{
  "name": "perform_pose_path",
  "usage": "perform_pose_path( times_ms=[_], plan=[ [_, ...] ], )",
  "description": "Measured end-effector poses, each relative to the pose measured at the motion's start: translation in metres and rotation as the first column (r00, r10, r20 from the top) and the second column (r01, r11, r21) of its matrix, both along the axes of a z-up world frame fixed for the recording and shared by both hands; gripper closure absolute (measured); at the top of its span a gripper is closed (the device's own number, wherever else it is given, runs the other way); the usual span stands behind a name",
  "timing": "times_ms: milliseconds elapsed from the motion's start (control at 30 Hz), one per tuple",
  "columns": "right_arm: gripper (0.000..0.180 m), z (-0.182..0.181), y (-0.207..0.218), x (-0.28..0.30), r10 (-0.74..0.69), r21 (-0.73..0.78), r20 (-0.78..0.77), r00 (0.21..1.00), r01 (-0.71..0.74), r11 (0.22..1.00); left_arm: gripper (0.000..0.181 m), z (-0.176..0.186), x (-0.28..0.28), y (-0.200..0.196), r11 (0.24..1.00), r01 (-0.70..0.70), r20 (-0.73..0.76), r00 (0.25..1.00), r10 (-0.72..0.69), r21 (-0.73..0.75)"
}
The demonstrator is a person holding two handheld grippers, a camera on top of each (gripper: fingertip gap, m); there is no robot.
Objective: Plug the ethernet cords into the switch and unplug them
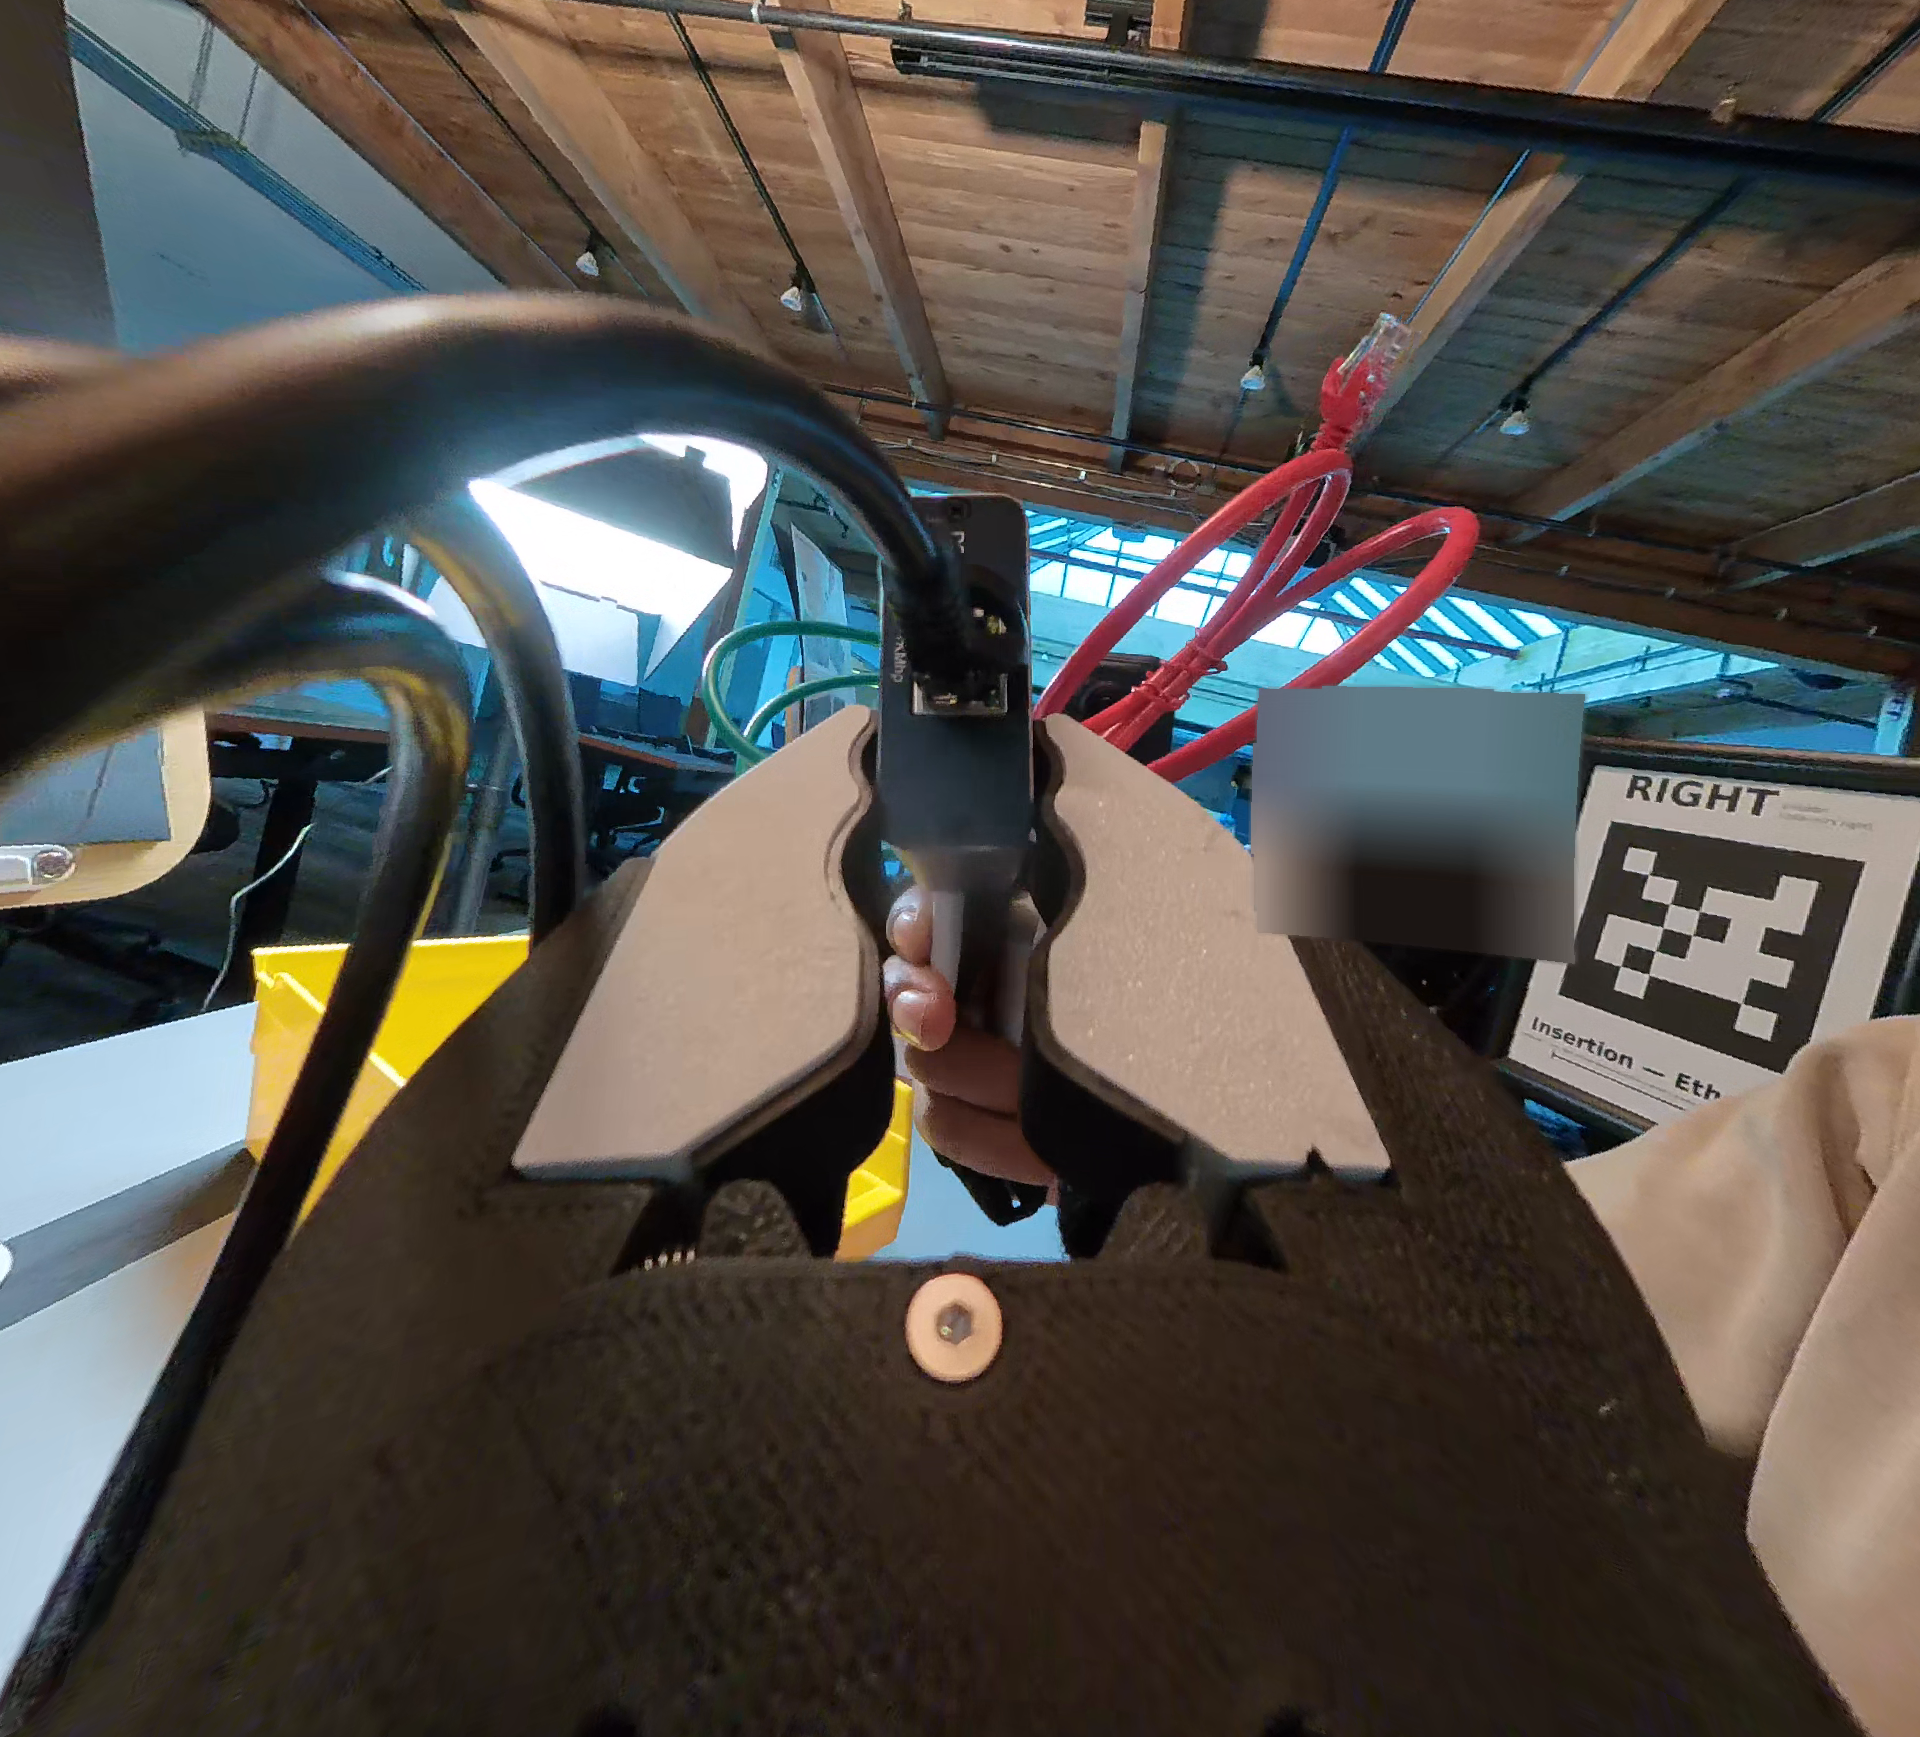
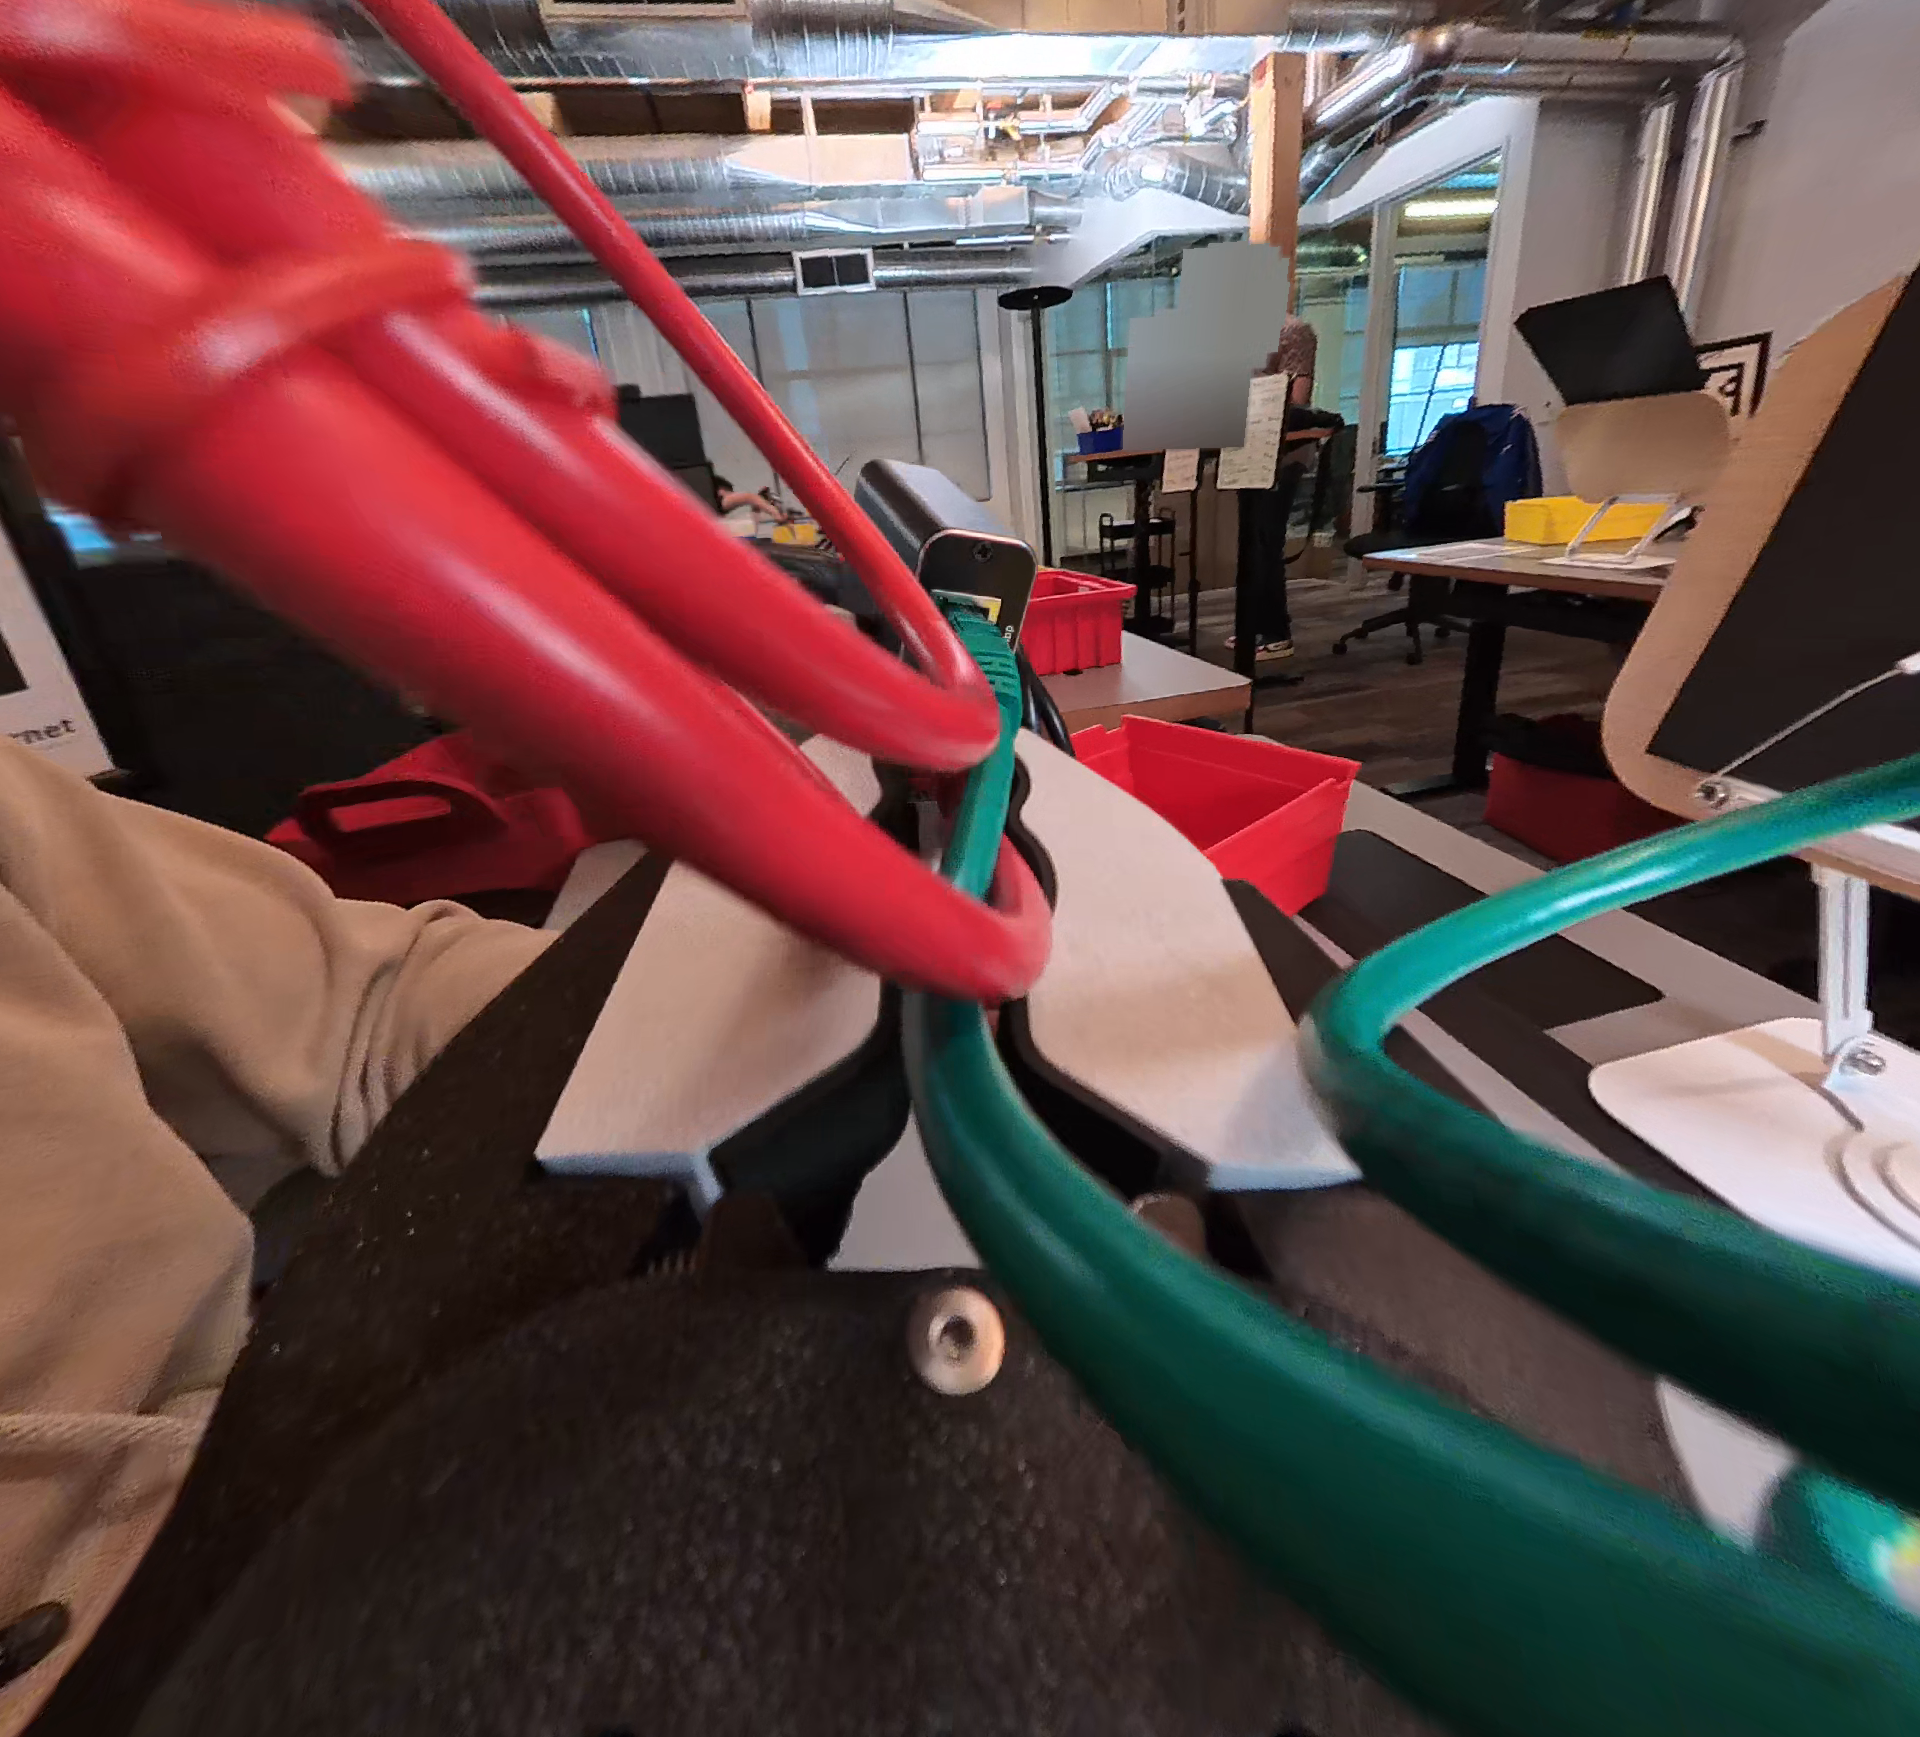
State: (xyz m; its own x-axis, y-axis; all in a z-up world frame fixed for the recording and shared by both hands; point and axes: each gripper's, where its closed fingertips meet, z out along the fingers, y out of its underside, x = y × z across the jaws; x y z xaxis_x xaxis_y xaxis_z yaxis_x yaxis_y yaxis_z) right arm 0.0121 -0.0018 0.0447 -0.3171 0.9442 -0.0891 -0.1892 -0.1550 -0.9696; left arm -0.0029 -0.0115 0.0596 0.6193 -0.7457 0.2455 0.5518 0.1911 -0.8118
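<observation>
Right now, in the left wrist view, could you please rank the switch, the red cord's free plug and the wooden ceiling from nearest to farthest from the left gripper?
1. Switch: clamped between the left gripper's fingers.
2. Red cord's free plug: up and to the right, beyond the switch.
3. Wooden ceiling: overhead, farthest.

Each gripper has a black body of coarse, layered printed plastic with one pale round washer and hex screw set in its middle. The left gripper (image 1: 954, 752) carries two broad, flat light-grey fingers (image 1: 727, 949) with wavy black-edged inner faces; the right gripper (image 2: 961, 866) is built the same. A beige cloth sleeve (image 2: 135, 1043) shows beside it.
</observation>
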Motion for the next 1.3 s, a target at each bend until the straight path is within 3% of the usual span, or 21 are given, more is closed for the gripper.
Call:
perform_pose_path(
  times_ms=[67, 333, 567, 900, 1133, 1300],
  plan=[
    [0.166, 0.0, 0.0, -0.001, -0.023, 0.016, -0.01, 1.0, 0.024, 1.0, 0.156, -0.001, -0.001, 0.0, 1.0, 0.009, 0.014, 1.0, -0.009, 0.002],
    [0.17, 0.009, -0.019, 0.011, 0.167, 0.032, -0.043, 0.985, -0.166, 0.986, 0.155, 0.007, 0.01, -0.016, 0.991, 0.081, -0.037, 0.996, -0.077, 0.109],
    [0.161, 0.014, -0.019, 0.01, 0.135, 0.006, -0.056, 0.989, -0.135, 0.991, 0.155, 0.013, 0.009, -0.02, 0.99, 0.035, -0.023, 0.999, -0.032, 0.137],
    [0.165, 0.01, -0.016, 0.011, 0.184, -0.027, -0.034, 0.982, -0.185, 0.982, 0.155, 0.011, 0.009, -0.016, 0.993, 0.012, -0.01, 1.0, -0.011, 0.117],
    [0.161, 0.011, -0.012, 0.007, 0.082, 0.026, -0.036, 0.996, -0.081, 0.996, 0.155, 0.011, 0.006, -0.015, 0.993, -0.011, 0.01, 1.0, 0.01, 0.115],
    [0.165, 0.011, -0.01, 0.004, 0.001, 0.039, 0.001, 1.0, -0.001, 0.999, 0.155, 0.013, 0.006, -0.017, 0.985, -0.08, -0.054, 0.995, 0.089, 0.153]
  ],
)
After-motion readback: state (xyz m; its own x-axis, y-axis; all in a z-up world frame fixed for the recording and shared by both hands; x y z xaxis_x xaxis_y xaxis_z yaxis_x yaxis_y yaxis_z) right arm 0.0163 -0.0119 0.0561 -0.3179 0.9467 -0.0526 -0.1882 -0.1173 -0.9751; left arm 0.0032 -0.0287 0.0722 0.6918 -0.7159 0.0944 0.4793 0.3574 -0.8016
